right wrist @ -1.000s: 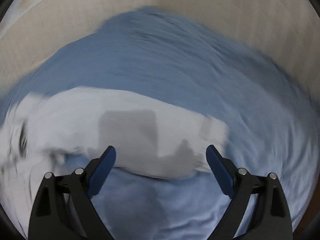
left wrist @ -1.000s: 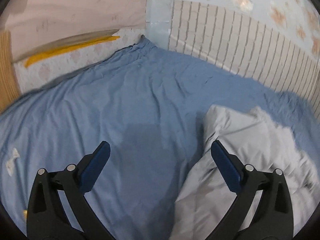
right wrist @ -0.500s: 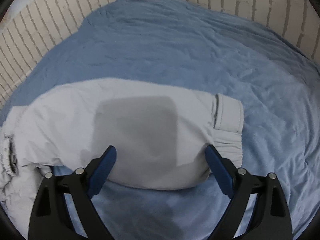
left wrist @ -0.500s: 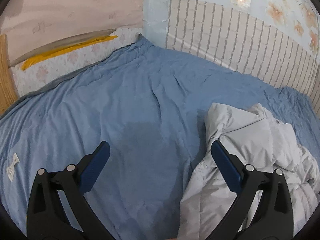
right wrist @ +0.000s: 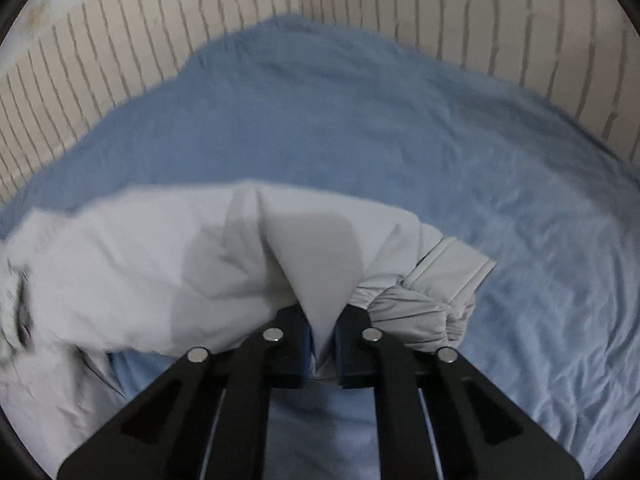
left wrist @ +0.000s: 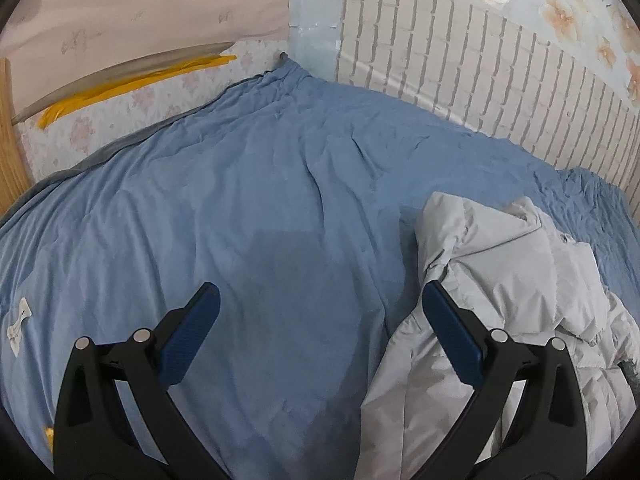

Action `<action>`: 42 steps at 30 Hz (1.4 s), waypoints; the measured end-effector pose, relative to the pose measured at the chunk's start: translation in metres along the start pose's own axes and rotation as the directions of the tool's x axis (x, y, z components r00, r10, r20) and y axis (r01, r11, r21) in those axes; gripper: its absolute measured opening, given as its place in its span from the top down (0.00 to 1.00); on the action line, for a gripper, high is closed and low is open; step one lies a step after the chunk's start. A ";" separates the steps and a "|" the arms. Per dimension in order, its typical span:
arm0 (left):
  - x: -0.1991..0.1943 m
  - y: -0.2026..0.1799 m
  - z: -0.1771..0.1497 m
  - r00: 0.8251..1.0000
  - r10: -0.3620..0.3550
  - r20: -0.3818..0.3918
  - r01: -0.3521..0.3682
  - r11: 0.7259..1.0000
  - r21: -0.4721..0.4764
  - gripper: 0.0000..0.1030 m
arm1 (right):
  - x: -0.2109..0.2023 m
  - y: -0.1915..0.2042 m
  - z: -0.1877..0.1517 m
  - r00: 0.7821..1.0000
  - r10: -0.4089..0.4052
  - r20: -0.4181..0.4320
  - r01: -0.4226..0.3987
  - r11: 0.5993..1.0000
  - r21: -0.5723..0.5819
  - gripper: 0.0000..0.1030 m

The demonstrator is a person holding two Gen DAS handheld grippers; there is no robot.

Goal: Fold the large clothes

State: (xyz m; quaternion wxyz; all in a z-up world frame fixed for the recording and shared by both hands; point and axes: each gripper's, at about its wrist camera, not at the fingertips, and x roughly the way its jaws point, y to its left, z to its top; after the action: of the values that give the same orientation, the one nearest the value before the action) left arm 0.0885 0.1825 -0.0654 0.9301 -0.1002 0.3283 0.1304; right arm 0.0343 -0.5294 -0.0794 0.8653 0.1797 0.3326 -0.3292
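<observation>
The pale grey jacket (left wrist: 500, 280) lies crumpled on the blue bed sheet (left wrist: 240, 200), at about 4 o'clock in the left wrist view. The left claw (left wrist: 320, 320) is spread wide above the sheet, with nothing between its fingers. The right claw (right wrist: 322, 344) is pressed together and pinches a fold of the jacket sleeve (right wrist: 316, 268), near the cuff (right wrist: 448, 276) at 3 o'clock.

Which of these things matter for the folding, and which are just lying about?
For the job:
- grey jacket
- its sleeve, pinched in the right hand-held gripper
- left hand-held gripper, open over the bed
- blue bedsheet, the folding surface

Lying about:
- white tag
- yellow cloth
</observation>
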 end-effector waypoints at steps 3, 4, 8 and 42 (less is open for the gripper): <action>-0.005 0.004 0.007 1.000 0.004 0.020 -0.004 1.000 -0.007 0.03 | -0.039 0.007 0.017 0.993 0.035 0.116 -0.036 0.999 0.009 0.92; -0.008 0.006 0.010 1.000 0.001 0.028 -0.001 1.000 -0.010 0.03 | -0.050 0.012 0.022 0.988 0.047 0.148 -0.047 0.999 -0.002 0.92; -0.027 0.012 0.027 0.996 -0.021 0.092 0.022 1.000 -0.004 0.03 | -0.108 0.055 0.033 0.949 0.117 0.294 -0.085 0.989 -0.118 0.92; -0.046 0.080 0.070 0.989 -0.117 0.087 0.124 0.990 -0.070 0.03 | -0.260 0.372 -0.083 0.768 0.640 0.021 -0.420 0.529 -0.738 0.02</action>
State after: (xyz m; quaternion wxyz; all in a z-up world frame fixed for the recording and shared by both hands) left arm 0.0706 0.2691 0.0093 0.9448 -0.1491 0.2776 0.0902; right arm 0.1069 -0.1008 0.0758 0.9632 -0.1160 0.2287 0.0810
